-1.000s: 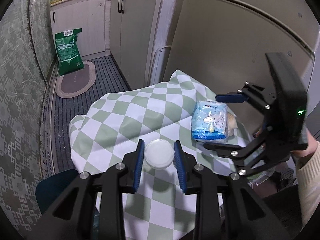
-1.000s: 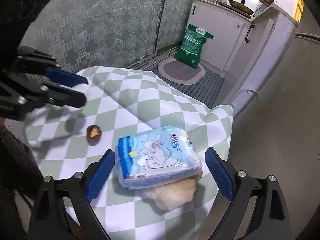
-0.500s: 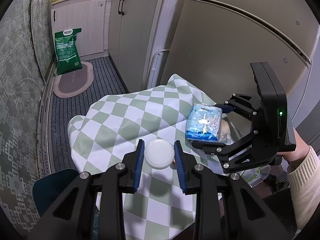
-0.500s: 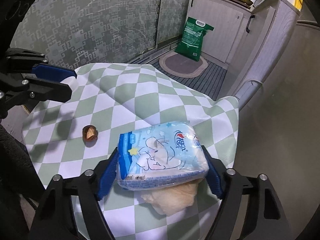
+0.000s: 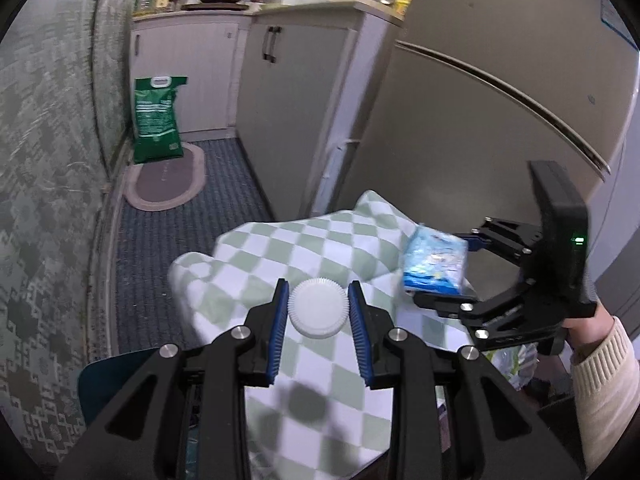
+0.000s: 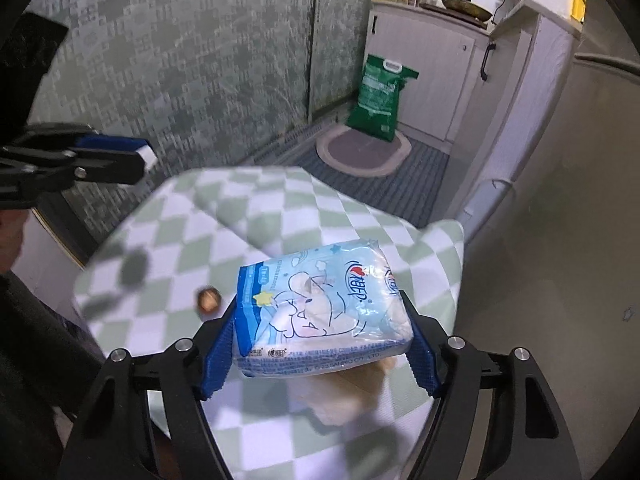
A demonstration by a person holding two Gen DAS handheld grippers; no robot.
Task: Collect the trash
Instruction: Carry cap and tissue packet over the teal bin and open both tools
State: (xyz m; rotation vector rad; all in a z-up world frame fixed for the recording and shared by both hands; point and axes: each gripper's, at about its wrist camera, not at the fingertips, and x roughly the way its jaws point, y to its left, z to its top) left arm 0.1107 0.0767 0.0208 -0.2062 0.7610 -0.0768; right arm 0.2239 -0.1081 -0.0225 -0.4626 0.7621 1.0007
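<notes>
My left gripper is shut on a white fluted paper cup, held above the green-and-white checked tablecloth. My right gripper is shut on a blue tissue pack, lifted off the cloth; the same pack shows at the right of the left wrist view. Under the pack lies a crumpled beige tissue. A small brown nut shell sits on the cloth left of the pack. The left gripper appears at the left edge of the right wrist view.
A grey fridge stands close behind the table. White kitchen cabinets, a green sack and an oval mat lie beyond on the striped floor. A patterned wall runs along the left. A blue chair edge sits below.
The right jaws closed on the tissue pack and lifted it off the cloth, leaving the beige tissue. The left gripper rose with the paper cup; the view now looks further across the kitchen.
</notes>
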